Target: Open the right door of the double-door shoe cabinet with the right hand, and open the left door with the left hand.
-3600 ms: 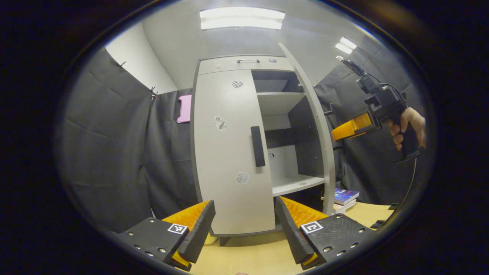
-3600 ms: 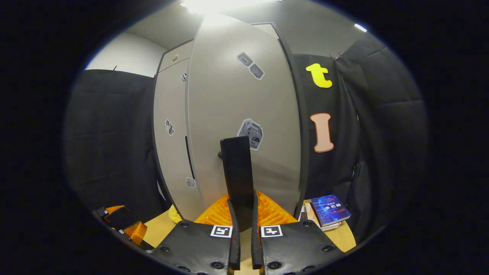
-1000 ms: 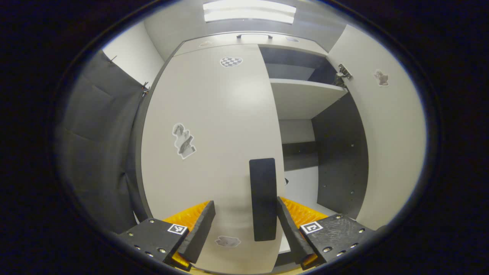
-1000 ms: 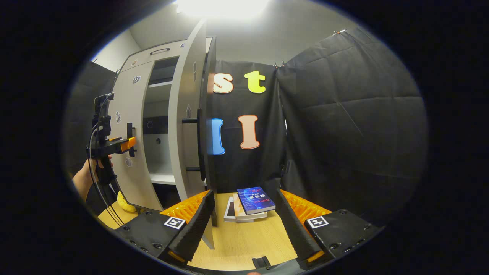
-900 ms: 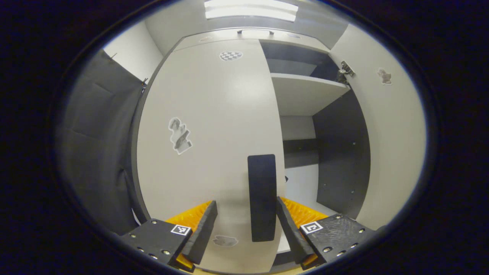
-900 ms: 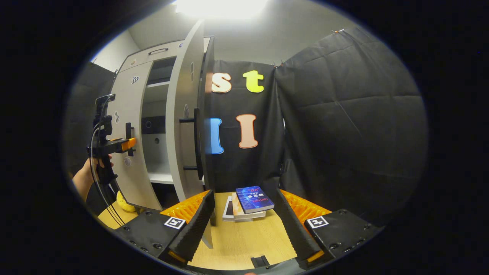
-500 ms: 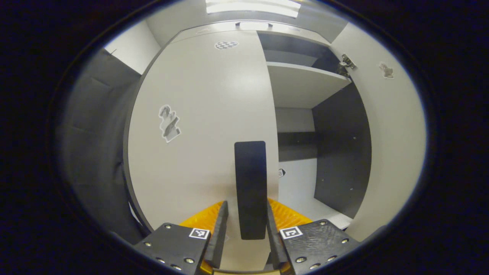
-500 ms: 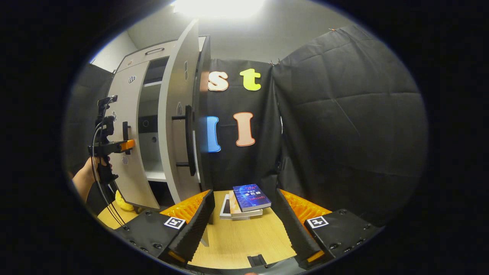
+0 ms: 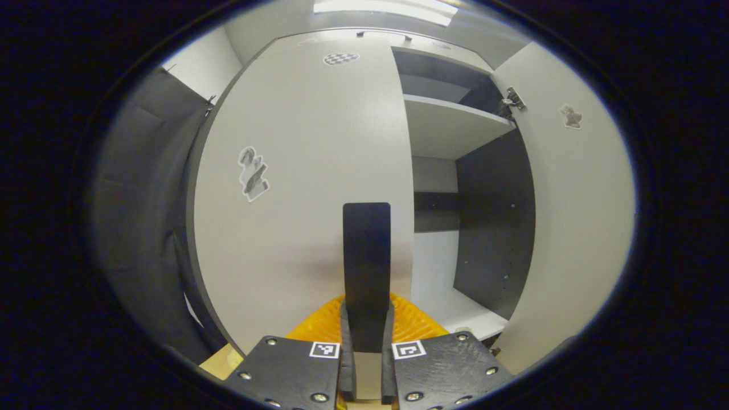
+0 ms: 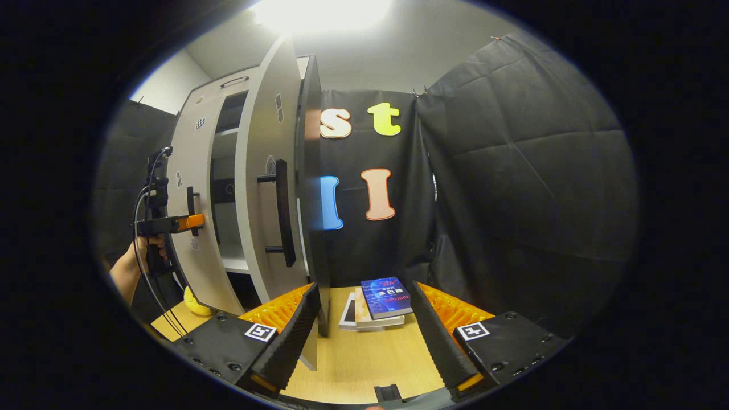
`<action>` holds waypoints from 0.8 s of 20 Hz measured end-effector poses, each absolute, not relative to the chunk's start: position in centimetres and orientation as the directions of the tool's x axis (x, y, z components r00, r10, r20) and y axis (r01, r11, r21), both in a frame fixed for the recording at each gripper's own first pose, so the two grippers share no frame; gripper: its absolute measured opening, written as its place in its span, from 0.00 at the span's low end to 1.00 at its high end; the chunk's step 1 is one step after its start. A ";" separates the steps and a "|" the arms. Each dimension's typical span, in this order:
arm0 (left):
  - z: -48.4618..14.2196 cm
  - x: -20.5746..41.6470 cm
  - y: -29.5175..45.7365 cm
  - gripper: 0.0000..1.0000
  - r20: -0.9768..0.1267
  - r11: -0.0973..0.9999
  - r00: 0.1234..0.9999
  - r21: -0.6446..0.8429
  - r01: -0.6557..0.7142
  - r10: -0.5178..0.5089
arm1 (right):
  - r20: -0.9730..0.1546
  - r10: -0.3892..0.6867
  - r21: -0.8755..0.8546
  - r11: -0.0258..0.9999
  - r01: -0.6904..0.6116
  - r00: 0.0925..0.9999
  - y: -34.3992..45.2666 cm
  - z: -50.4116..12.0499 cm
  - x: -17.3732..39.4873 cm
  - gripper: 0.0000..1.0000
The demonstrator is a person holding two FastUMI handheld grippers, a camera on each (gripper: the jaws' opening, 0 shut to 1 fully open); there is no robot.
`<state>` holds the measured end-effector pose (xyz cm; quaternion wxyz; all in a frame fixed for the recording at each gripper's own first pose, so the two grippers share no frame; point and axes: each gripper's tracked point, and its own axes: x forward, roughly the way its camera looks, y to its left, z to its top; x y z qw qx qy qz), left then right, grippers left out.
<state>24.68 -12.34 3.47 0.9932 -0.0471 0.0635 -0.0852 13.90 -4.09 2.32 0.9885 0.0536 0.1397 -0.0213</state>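
Left gripper view: left gripper (image 9: 367,364) pinches left door handle (image 9: 367,267); right door (image 10: 267,188) stands open, right gripper (image 10: 364,336) spread, idle. Next: pull left door (image 9: 307,171) outward

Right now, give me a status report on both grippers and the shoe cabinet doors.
Left gripper shut on left door's black bar handle. Right gripper open, off the open grey right door. Grey left door not yet swung. Nothing blocking.

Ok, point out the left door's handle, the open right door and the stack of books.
left door's handle (image 9: 367,256), left gripper view: middle of the dark vertical bar.
right door (image 10: 259,142), right gripper view: pale outer face above its handle.
stack of books (image 10: 387,297), right gripper view: cover of the top blue book.
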 end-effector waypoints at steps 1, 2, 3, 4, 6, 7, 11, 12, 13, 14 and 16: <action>3.5 24.4 -11.9 0.19 -0.119 0.981 0.977 -0.103 0.163 -0.175 | -0.276 -0.011 0.109 0.993 0.043 0.961 -3.8 2.3 14.1 0.99; 3.5 24.1 -11.6 0.17 -0.121 0.981 0.977 -0.103 0.163 -0.176 | -0.275 0.002 0.116 0.993 0.031 0.962 -3.6 2.2 14.1 0.96; 3.5 23.7 -11.4 0.17 -0.122 0.981 0.977 -0.104 0.165 -0.177 | -0.276 0.013 0.120 0.993 0.021 0.961 -3.4 2.2 14.1 0.96; 3.5 23.3 -11.0 0.21 -0.126 0.980 0.976 -0.107 0.167 -0.180 | -0.275 0.024 0.124 0.992 0.011 0.961 -3.1 2.3 14.2 0.99; 3.4 22.7 -10.3 0.21 -0.125 0.978 0.974 -0.116 0.174 -0.188 | -0.275 0.039 0.127 0.992 -0.004 0.961 -2.5 2.3 14.2 0.98; 3.3 22.3 -9.9 0.19 -0.123 0.976 0.973 -0.120 0.181 -0.195 | -0.277 0.047 0.129 0.992 -0.012 0.960 -2.2 2.3 14.1 0.97; 3.1 21.7 -8.6 0.19 -0.113 0.972 0.971 -0.131 0.198 -0.213 | -0.282 0.057 0.116 0.993 -0.024 0.958 -1.0 2.4 13.8 0.92; 3.0 21.5 -8.2 0.19 -0.113 0.971 0.969 -0.130 0.203 -0.218 | -0.284 0.059 0.113 0.993 -0.028 0.957 -0.7 2.5 13.7 0.92; 3.0 21.4 -8.0 0.19 -0.113 0.970 0.968 -0.131 0.207 -0.222 | -0.285 0.062 0.110 0.993 -0.032 0.956 -0.5 2.5 13.6 0.97; 3.1 21.2 -7.6 0.19 -0.107 0.967 0.966 -0.129 0.220 -0.234 | -0.285 0.063 0.108 0.994 -0.034 0.956 -0.2 2.7 13.5 0.97; 3.2 20.8 -6.7 0.12 -0.099 0.961 0.963 -0.146 0.236 -0.252 | -0.279 0.070 0.106 0.993 -0.041 0.958 0.6 3.1 13.6 0.97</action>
